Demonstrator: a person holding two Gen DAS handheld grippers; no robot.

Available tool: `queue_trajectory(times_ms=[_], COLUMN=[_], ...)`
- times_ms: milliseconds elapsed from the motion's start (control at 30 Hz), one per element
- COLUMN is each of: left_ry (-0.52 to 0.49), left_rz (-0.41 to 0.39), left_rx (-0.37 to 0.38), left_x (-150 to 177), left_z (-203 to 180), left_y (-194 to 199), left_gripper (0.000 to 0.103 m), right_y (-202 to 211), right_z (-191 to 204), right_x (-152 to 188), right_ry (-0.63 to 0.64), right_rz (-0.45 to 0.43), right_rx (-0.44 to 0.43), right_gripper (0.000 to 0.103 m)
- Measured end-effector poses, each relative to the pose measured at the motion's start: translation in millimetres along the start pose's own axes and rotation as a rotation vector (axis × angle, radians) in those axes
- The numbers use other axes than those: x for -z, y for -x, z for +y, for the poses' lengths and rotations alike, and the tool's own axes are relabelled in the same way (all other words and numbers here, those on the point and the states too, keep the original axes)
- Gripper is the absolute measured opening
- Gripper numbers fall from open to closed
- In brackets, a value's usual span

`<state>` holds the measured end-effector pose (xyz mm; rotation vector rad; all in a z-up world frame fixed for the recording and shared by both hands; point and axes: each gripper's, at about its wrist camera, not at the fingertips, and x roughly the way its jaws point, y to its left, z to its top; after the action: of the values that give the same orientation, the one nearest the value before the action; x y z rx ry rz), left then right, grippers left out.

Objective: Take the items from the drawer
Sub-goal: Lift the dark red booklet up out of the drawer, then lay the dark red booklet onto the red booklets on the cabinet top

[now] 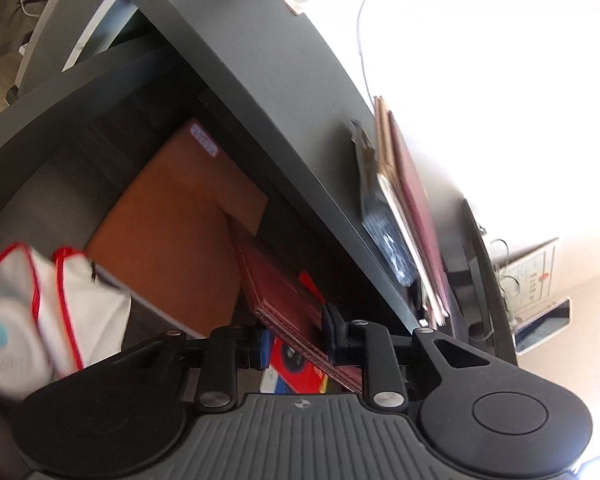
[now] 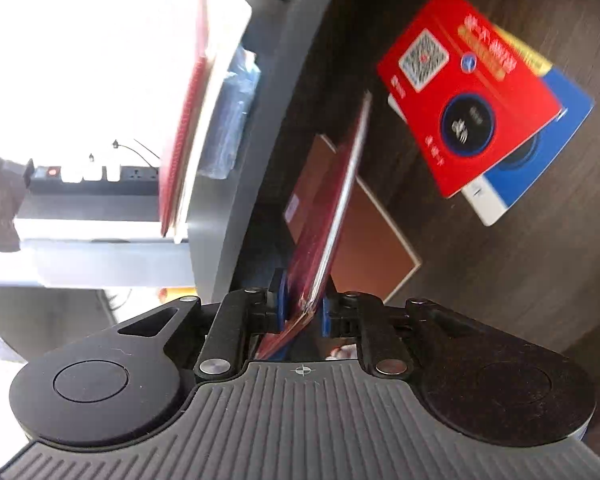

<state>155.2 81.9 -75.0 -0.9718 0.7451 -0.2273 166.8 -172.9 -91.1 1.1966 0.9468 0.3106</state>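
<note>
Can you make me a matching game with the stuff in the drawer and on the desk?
Things:
1. dark red booklet
2. brown envelope
3. red card
4. power strip

Places or states:
A. lying flat on the drawer floor, on top of a blue card
B. pinched in the right gripper
C. outside the drawer, with a red switch
D. lying flat in the drawer, with a small label at one corner

Pairs: 1-B, 2-D, 3-A, 4-C

Dark matt wood-grain drawer floor [image 2: 480, 280], glossy red card [image 2: 472, 92], matt brown folder [image 1: 172, 216]
</note>
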Motion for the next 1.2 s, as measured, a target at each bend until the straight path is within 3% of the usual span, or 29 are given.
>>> queue_trajectory(times_ms=[133,200,400,633,900,1067,1200], left_ry=[-0.03,-0.04,-0.086,-0.118,-0.186,-0.22,-0.206], left_rz=[-0.008,-0.006,-0.01,0.031,0.077,-0.003,-0.095], left_rx=[0.006,0.008,0.035,0.078,0.203,0.258,0.252], left_x=[12.6,20.3,42.3,69.8,84.3,72.2,51.6], left_z=[-17.6,-20.5,-42.0,-71.6,-115.8,-137.8,-140.8], left_y=[44.4,80.7,107.3,125.4,114.1,120.5,120.2], left_gripper=[0.023,0.023,0.023,0.023,0.023,0.023,0.023], right_y=[63.3,75.0,115.3,172.4,240.7,264.2,255.4], right_z=[20.7,20.0,20.1,20.2,16.7,28.5,48.4], right_x=[14.1,21.4,46.1,61.7,90.2,94.7,76.4], right_ry=[0.091,0.126,0.161,0.172,0.178,0.244,0.324], right_rz=[-0.015,-0.017,-0.025,-0.072,-0.196,-0.294,-0.305], right_rx=[0.021,0.015,-0.023,-0.053,-0.046,-0.07,-0.11], right_gripper=[0.018,0.019,0.02,0.02,0.022,0.023,0.024])
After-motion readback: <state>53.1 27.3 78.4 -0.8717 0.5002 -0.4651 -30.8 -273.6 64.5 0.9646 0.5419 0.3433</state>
